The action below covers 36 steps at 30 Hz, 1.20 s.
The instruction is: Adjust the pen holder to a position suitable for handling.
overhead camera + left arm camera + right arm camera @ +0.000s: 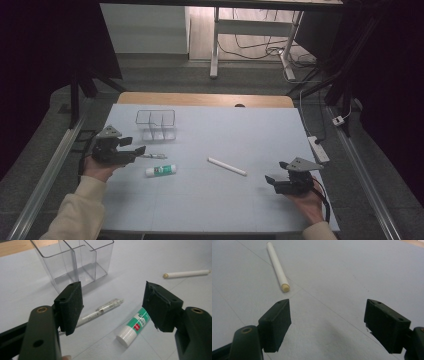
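My left gripper (137, 150) hovers at the table's left, jaws open and empty. Just past its fingertips lies a clear pen (153, 156) and, nearer the person, a white glue stick with a green label (160, 170). In the left gripper view (113, 306) the pen (100, 311) and glue stick (133, 326) lie on the mat below the gap between the black pads. A white stick (227, 166) lies mid-table. My right gripper (270, 180) rests low at the right, open and empty; in its own view (327, 322) the white stick (277, 266) lies ahead to the left.
A clear plastic organiser with compartments (155, 124) stands behind the pen, close ahead in the left gripper view (75, 262). The grey-blue mat (215, 200) covers the table. A power strip (318, 148) lies off the right edge. Metal rails run along both sides.
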Tool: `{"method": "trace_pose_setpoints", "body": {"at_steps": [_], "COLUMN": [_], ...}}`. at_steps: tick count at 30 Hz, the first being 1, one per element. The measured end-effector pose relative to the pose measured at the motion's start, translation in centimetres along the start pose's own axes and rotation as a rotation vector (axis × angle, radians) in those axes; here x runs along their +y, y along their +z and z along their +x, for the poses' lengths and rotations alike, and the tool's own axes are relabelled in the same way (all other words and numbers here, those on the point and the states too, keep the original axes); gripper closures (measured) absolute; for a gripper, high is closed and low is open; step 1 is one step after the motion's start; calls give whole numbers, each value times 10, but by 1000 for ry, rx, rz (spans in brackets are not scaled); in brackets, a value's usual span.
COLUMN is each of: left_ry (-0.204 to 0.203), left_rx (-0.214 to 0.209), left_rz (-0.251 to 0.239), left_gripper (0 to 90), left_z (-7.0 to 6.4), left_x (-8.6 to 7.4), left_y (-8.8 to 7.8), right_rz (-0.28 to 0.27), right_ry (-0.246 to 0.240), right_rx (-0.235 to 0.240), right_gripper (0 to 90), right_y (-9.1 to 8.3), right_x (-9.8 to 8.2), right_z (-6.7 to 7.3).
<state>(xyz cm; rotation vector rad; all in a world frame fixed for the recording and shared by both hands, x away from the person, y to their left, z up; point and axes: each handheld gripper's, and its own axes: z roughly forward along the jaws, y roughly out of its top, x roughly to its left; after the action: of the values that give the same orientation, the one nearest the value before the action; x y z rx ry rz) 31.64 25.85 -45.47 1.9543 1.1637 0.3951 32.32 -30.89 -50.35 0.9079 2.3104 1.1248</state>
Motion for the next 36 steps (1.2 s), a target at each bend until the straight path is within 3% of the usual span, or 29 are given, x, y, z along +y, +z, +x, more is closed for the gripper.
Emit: {"method": "trace_pose_setpoints", "body": {"at_steps": [12, 24, 32, 36], "left_ry": [-29, -70, -83, -82], "left_rx": [34, 59, 89, 99], "left_rz": [5, 13, 41, 53], "left_gripper": [413, 641, 859, 891], "left_z": [15, 35, 46, 51], "left_x": [3, 2, 5, 11], "left_y": [5, 11, 20, 25], "right_rz": [-3, 2, 13, 16], "right_ry": [11, 9, 6, 3], "right_rx": [6, -4, -7, -4], "right_gripper": [213, 215, 220, 220], "right_y": [1, 1, 2, 3], "right_x": [0, -1, -2, -2], "right_z": [0, 0, 0, -1]}}
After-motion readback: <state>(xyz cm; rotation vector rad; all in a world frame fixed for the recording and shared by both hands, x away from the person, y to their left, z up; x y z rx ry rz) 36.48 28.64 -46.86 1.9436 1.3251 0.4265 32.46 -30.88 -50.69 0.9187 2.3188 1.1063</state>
